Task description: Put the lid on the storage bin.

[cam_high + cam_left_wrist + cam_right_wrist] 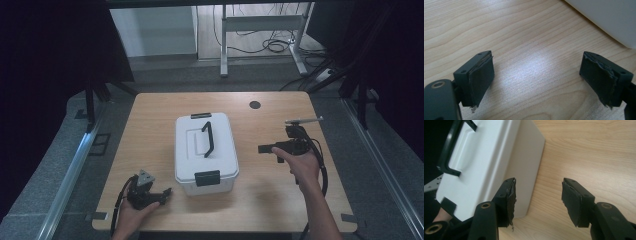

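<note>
One white lidded box (205, 152) stands at the centre of the high view, on a wooden table (150, 125). Its lid carries a black handle (208, 139) that runs from the upper to the lower part of the lid, a black latch (207, 178) at the near edge, and a second dark clasp (201, 115) at the far edge. In the right gripper view the box occupies the upper left of the frame, with the handle along its left margin and one white side wall facing the camera; in the left gripper view only a white corner of the box (609, 17) enters at the upper right.

Toward the lower left of the high view, the left gripper (166, 194) rests low over the tabletop in a hand (132, 215), just beside the box's near left corner and apart from it. Its jaws stand wide apart, with bare wood grain between them in the left gripper view (537, 72).

At the right of centre in the high view, the right gripper (264, 148) is held by the other hand (302, 165) and points toward the box's right wall without touching it. Its jaws are likewise spread, bare tabletop showing between them in the right gripper view (537, 195). A dark round hole (255, 105) marks the table's far edge.
</note>
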Action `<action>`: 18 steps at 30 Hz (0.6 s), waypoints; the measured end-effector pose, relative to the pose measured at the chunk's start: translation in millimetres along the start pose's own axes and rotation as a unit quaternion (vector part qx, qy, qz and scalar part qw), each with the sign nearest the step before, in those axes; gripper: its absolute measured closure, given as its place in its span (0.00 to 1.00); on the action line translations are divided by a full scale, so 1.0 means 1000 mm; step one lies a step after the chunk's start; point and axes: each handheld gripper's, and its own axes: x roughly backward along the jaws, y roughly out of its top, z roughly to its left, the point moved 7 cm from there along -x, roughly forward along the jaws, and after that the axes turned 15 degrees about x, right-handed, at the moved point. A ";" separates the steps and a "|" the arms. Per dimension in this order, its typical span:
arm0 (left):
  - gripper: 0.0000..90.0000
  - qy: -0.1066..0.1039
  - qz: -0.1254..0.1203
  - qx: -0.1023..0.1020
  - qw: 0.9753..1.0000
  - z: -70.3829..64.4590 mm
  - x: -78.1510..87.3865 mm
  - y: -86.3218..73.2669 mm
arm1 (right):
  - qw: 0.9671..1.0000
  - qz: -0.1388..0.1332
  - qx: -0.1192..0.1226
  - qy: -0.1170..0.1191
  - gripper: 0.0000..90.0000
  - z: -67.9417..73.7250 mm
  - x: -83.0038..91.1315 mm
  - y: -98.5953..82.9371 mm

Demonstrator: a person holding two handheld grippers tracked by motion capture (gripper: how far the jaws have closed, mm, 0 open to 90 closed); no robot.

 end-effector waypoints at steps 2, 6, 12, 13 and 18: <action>0.14 0.000 -0.001 0.001 1.000 0.000 0.000 0.000 | 1.000 -0.006 -0.001 0.002 0.50 -0.008 0.000 -0.010; 0.14 0.000 -0.001 0.001 1.000 0.000 0.000 0.000 | 1.000 -0.010 0.003 -0.002 0.49 -0.017 0.001 -0.023; 0.14 0.000 0.000 0.000 1.000 0.000 0.000 0.000 | 1.000 -0.012 0.006 0.003 0.48 -0.024 -0.005 -0.044; 0.14 0.000 0.000 0.000 1.000 0.000 0.000 0.000 | 1.000 -0.011 0.006 0.003 0.48 -0.025 -0.007 -0.047; 0.14 0.000 0.000 0.000 1.000 0.000 0.000 0.000 | 1.000 -0.008 0.001 0.000 0.47 -0.028 -0.008 -0.050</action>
